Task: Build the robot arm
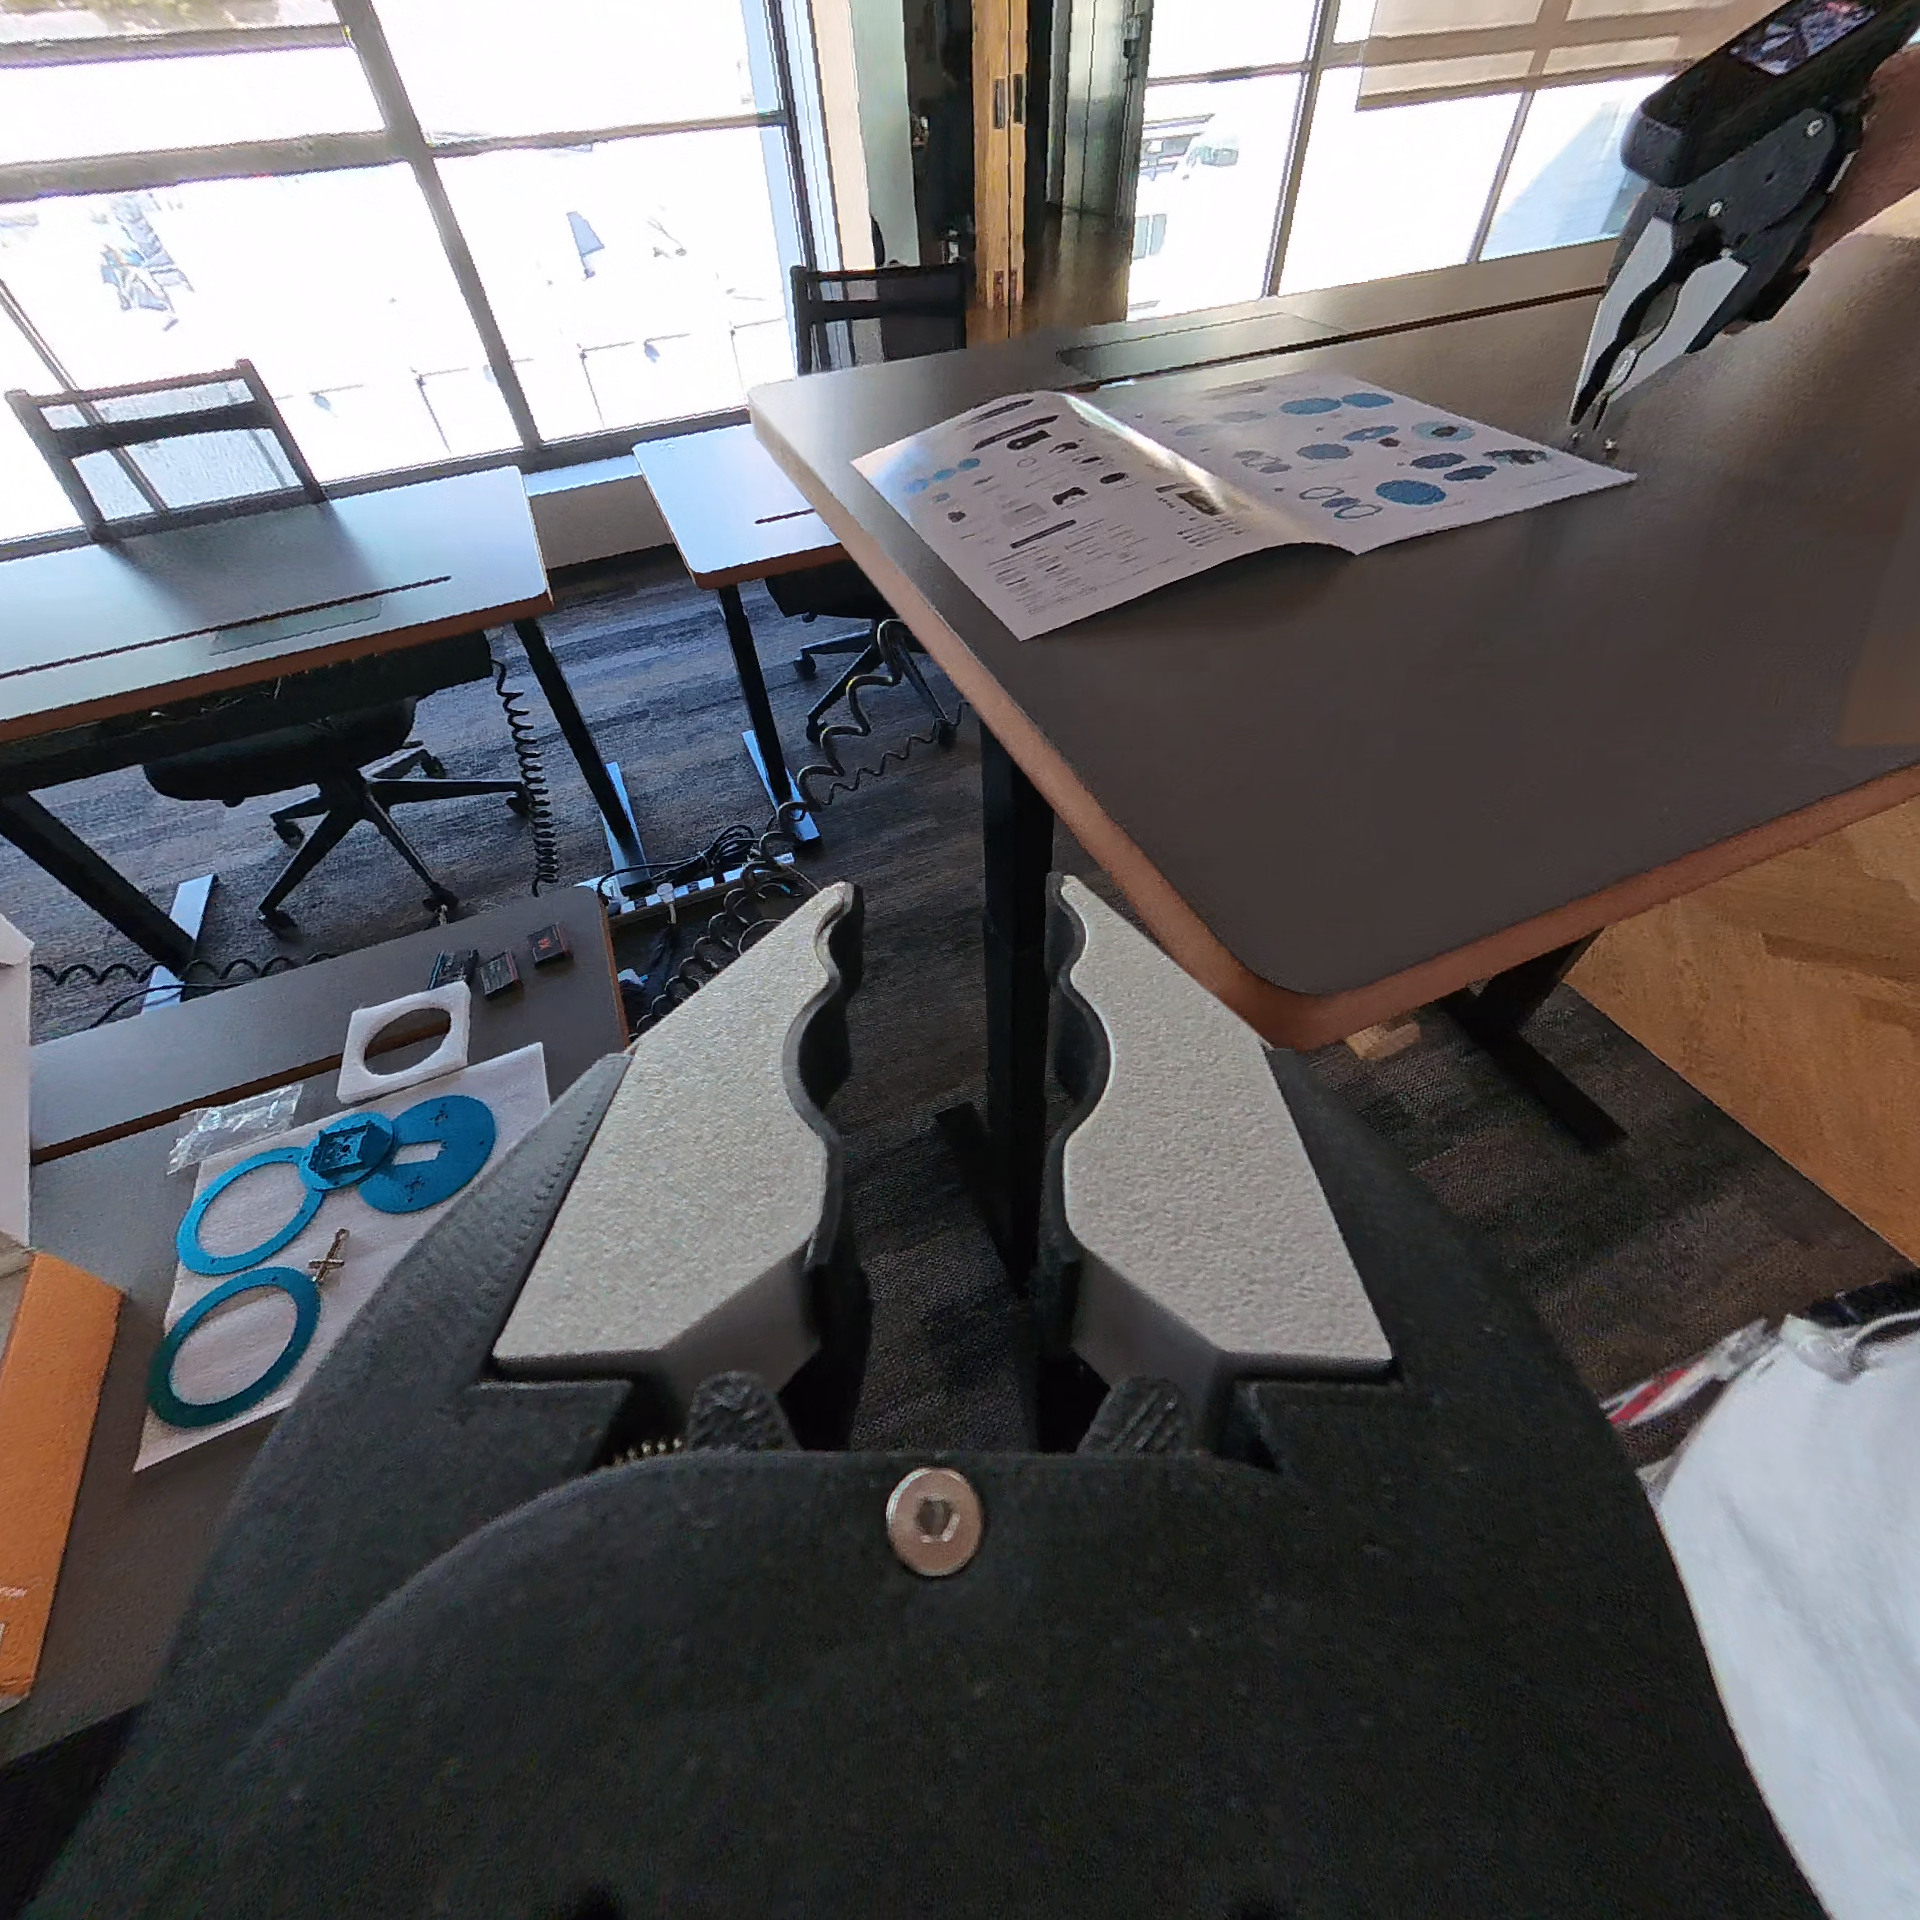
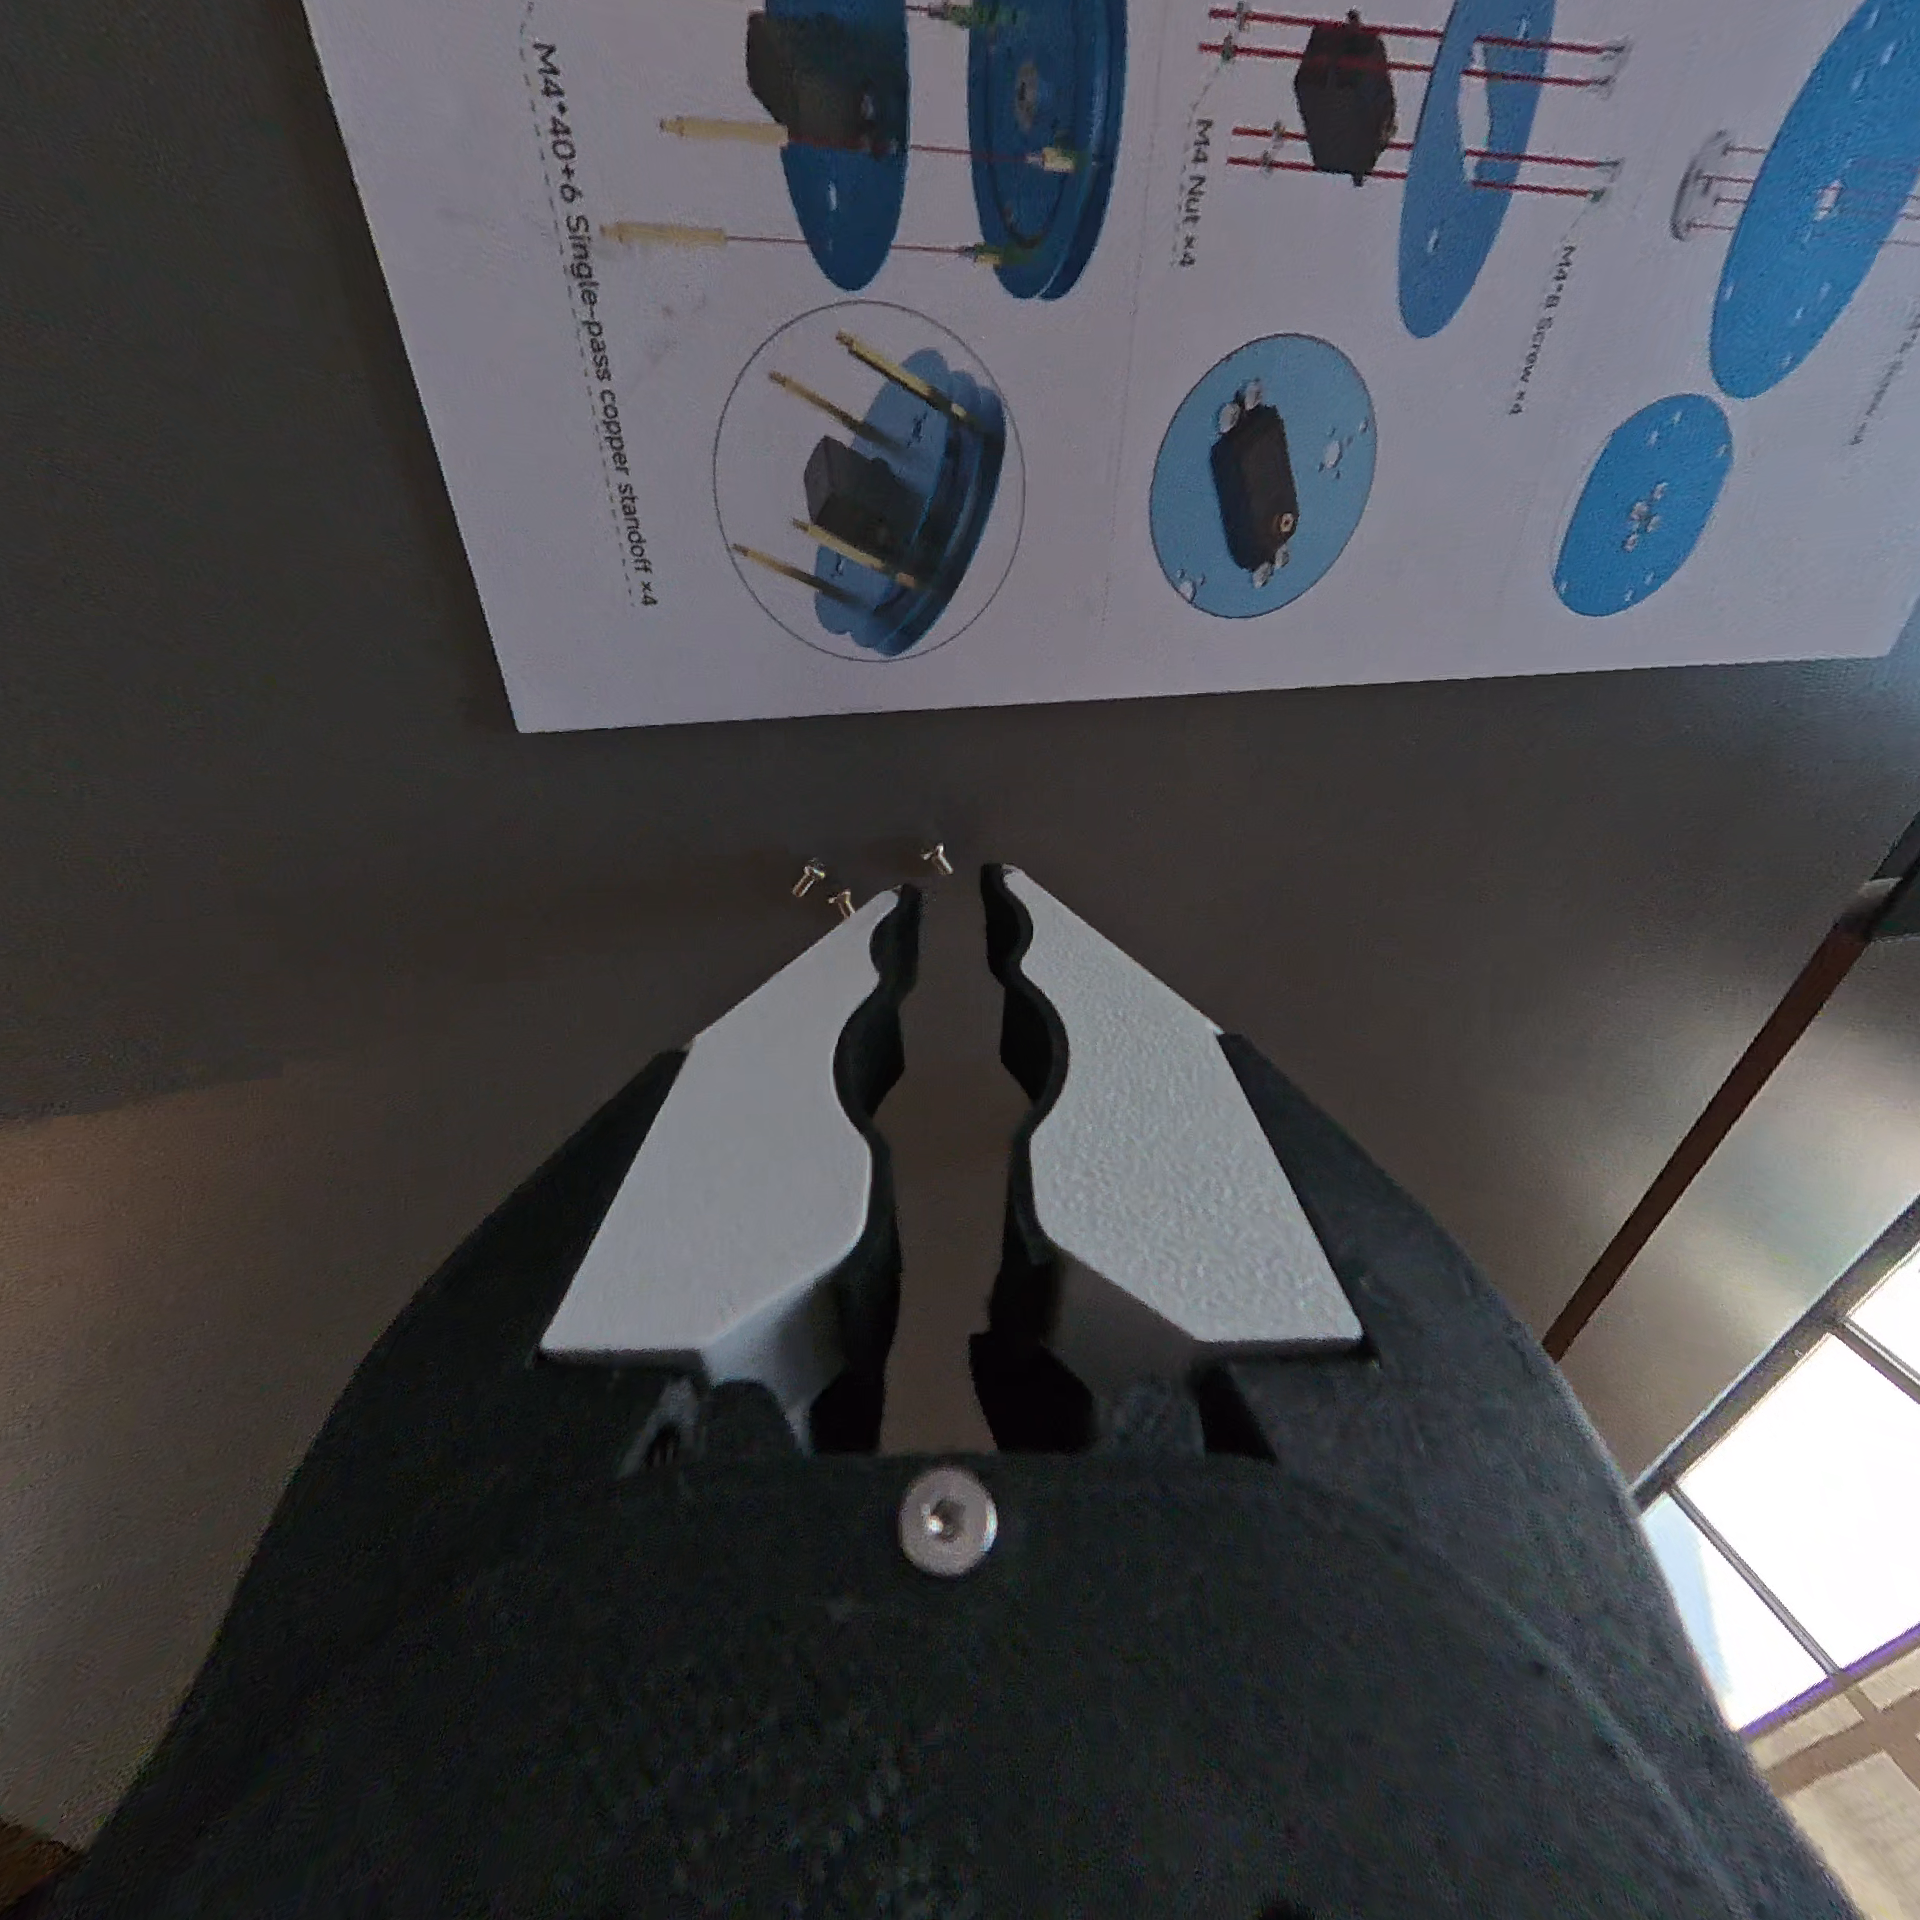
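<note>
My right gripper (image 2: 951, 891) is open by a narrow gap and empty, its tips low over the dark desk (image 2: 260, 883). Three small silver screws (image 2: 831, 891) lie on the desk just past its left fingertip. An open instruction sheet (image 2: 1039, 364) with blue part drawings lies beyond them. My left gripper (image 1: 956, 904) is open and empty, held in the air beside the desk's near corner (image 1: 1299, 997), over the floor. The right gripper also shows in the left wrist view (image 1: 1595, 416), tips down at the sheet's (image 1: 1226, 488) right end.
A lower table (image 1: 312, 997) at left holds blue rings and discs (image 1: 312, 1195) on white foam, a white foam frame (image 1: 405, 1039), a bag of hardware (image 1: 234, 1122), small dark parts (image 1: 499, 971) and an orange box (image 1: 52, 1455). Desks, office chairs and coiled cables stand by the windows. One gripper's finger ends stand about 65 cm off the other's.
</note>
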